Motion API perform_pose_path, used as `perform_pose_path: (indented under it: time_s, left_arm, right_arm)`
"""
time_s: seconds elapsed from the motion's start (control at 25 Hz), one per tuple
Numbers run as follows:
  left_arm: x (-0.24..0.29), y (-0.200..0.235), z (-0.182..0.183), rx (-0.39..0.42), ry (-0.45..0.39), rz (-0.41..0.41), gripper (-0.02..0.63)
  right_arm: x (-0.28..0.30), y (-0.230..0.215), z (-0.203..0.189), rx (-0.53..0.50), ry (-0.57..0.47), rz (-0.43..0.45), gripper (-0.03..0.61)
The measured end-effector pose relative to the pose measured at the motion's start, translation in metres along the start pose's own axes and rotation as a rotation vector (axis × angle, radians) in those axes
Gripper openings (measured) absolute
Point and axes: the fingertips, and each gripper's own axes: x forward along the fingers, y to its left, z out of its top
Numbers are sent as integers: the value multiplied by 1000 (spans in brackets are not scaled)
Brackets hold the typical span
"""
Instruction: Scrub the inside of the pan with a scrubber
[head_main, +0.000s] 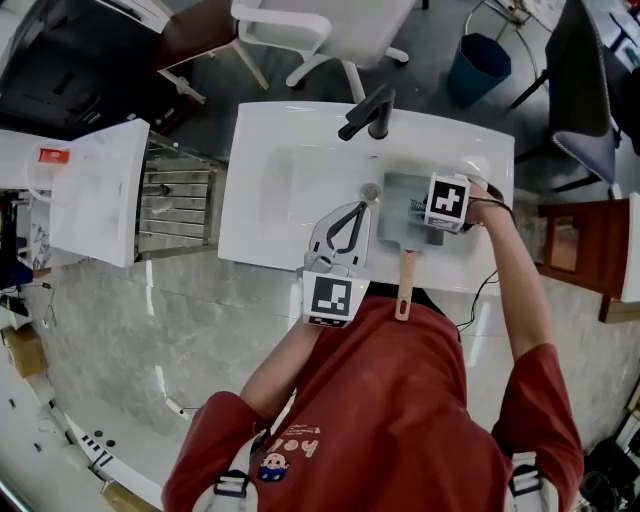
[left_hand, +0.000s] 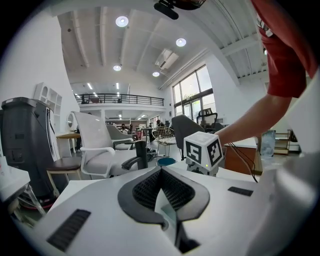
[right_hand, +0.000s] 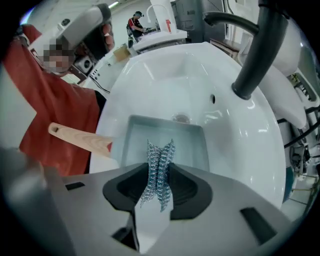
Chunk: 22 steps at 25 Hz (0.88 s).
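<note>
A square grey pan (head_main: 398, 196) with a wooden handle (head_main: 404, 288) lies in the white sink (head_main: 290, 180), its handle resting over the front rim. My right gripper (head_main: 425, 214) hangs over the pan's right side, shut on a steel mesh scrubber (head_main: 416, 209). In the right gripper view the scrubber (right_hand: 160, 167) stands pinched between the jaws just above the pan (right_hand: 187, 142), and the handle (right_hand: 80, 137) points left. My left gripper (head_main: 360, 206) hovers over the sink left of the pan, shut on nothing; its view (left_hand: 161, 171) looks out over the room.
A dark faucet (head_main: 368, 112) stands at the sink's back edge, the drain (head_main: 370, 190) just left of the pan. A metal dish rack (head_main: 175, 200) and a white tray (head_main: 95, 190) lie to the left. A chair (head_main: 320, 30), a blue bin (head_main: 478, 65) and a wooden stool (head_main: 575, 245) stand around.
</note>
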Motion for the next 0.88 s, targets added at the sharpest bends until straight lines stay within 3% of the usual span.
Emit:
perform_pose_path:
  time_s: [0.52,0.88]
  left_arm:
    - [9,-11,0,3,11,-36,9]
    - [9,-13,-4,-7,15,-33,9]
  right_arm:
    - [10,35,-2,77,-25,214,135]
    - [15,36,-6,94,-26,250,133]
